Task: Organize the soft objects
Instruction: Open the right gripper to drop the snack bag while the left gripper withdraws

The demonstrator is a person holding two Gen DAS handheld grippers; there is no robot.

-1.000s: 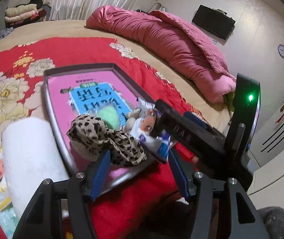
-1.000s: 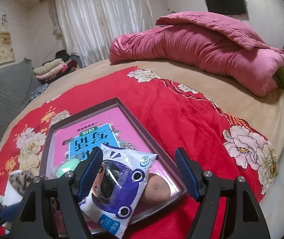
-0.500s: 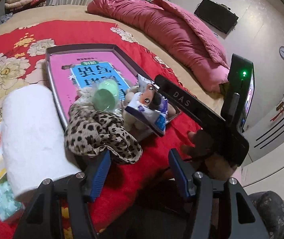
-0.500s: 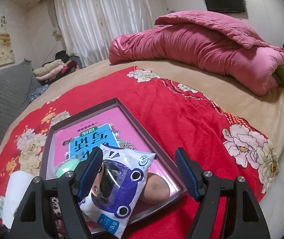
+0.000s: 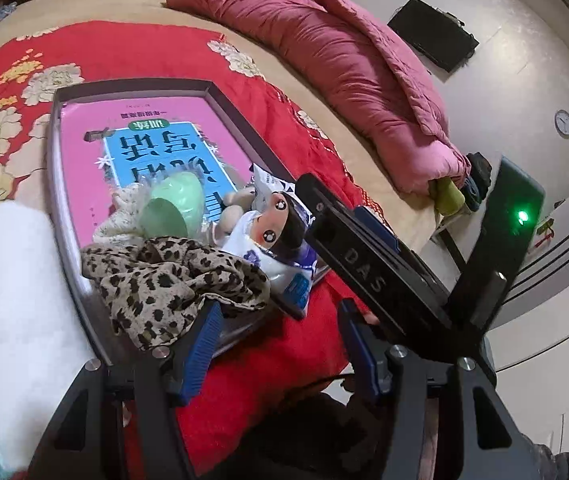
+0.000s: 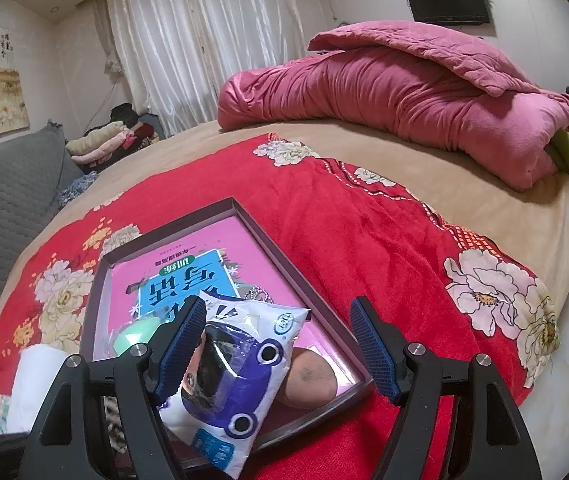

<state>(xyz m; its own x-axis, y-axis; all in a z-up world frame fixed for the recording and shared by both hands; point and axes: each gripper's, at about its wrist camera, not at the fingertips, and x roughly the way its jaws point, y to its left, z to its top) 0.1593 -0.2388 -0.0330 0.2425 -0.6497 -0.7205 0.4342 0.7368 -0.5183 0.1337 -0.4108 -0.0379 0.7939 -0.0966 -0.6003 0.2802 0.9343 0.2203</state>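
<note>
A dark tray [image 5: 228, 110] with a pink book lies on the red bedspread; it also shows in the right wrist view [image 6: 284, 248]. In it lie a leopard-print cloth [image 5: 172, 280], a green soft egg [image 5: 172, 204], a small plush toy [image 5: 232, 208] and a white-and-purple tissue pack [image 5: 272, 236], which also shows in the right wrist view [image 6: 236, 376]. My left gripper [image 5: 278, 340] is open, and the leopard cloth lies against its left finger at the tray's near corner. My right gripper [image 6: 278, 344] is open around the tissue pack without squeezing it.
A white paper roll [image 5: 8, 280] lies left of the tray, with another tissue pack at the frame's edge. A rolled pink quilt [image 6: 404, 96] lies across the far side of the bed. The bed edge and floor are at the right.
My left gripper swung out toward me and back, and the leopard cloth now lies at the tray's near corner. My right gripper has stayed still over the tissue pack.
</note>
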